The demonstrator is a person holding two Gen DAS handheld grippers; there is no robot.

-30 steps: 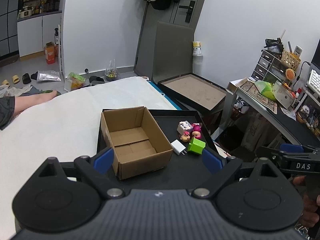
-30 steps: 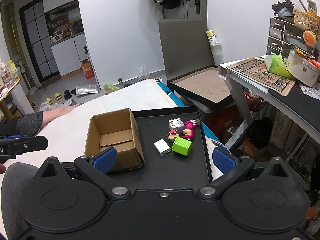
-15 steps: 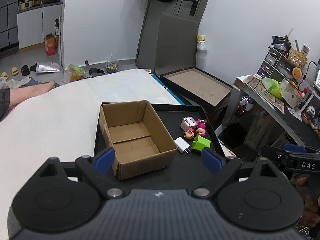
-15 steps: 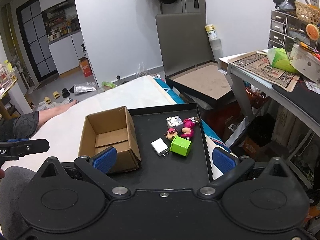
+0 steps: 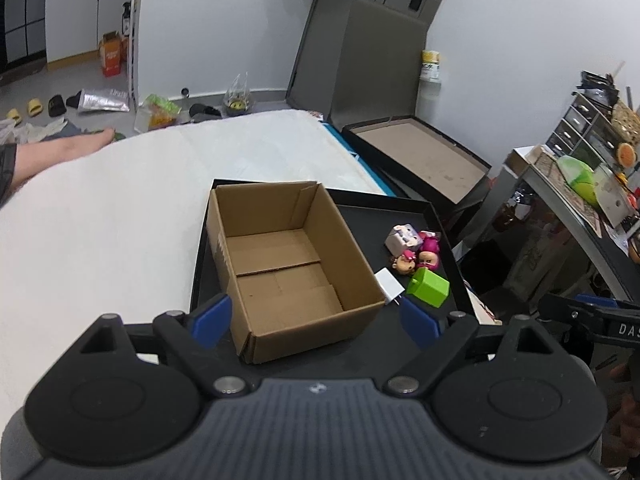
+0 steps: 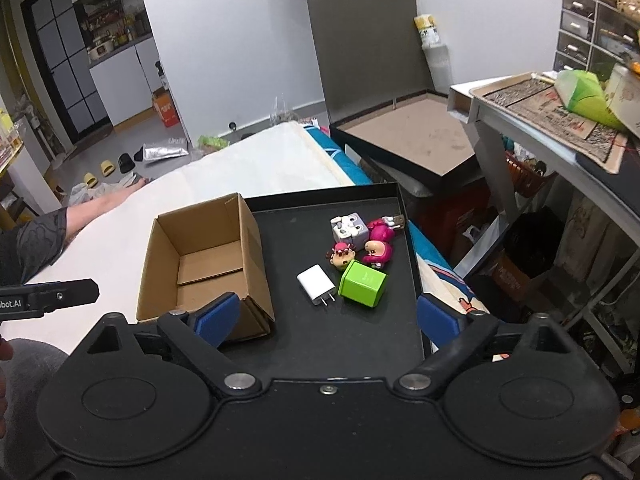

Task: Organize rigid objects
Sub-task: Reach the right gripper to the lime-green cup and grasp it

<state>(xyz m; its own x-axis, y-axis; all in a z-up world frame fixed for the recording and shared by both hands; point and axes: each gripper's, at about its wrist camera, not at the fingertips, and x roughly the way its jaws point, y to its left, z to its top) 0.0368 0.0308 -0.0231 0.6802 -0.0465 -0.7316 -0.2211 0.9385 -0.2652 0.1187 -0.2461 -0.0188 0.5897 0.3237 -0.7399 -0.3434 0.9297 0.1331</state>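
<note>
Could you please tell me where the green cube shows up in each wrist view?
Left wrist: the green cube lies right of centre, just right of the white charger.
Right wrist: the green cube lies near centre, again right of the charger.
Shared landmark: the cardboard box.

A plain brown cardboard box (image 6: pixel 208 264) sits on a black tray (image 6: pixel 360 336). Right of the box lies a white charger (image 6: pixel 316 283), and touching it a bright green cube (image 6: pixel 363 282). Beyond the cube are a small doll head with a tan face and dark pink hair (image 6: pixel 340 255), a magenta figure with a pale face (image 6: pixel 378 242), and a light grey block toy (image 6: pixel 349 228). The tray rests on a white mattress (image 6: pixel 248 168). Both grippers are black with blue fingertips (image 6: pixel 218 315).
</note>
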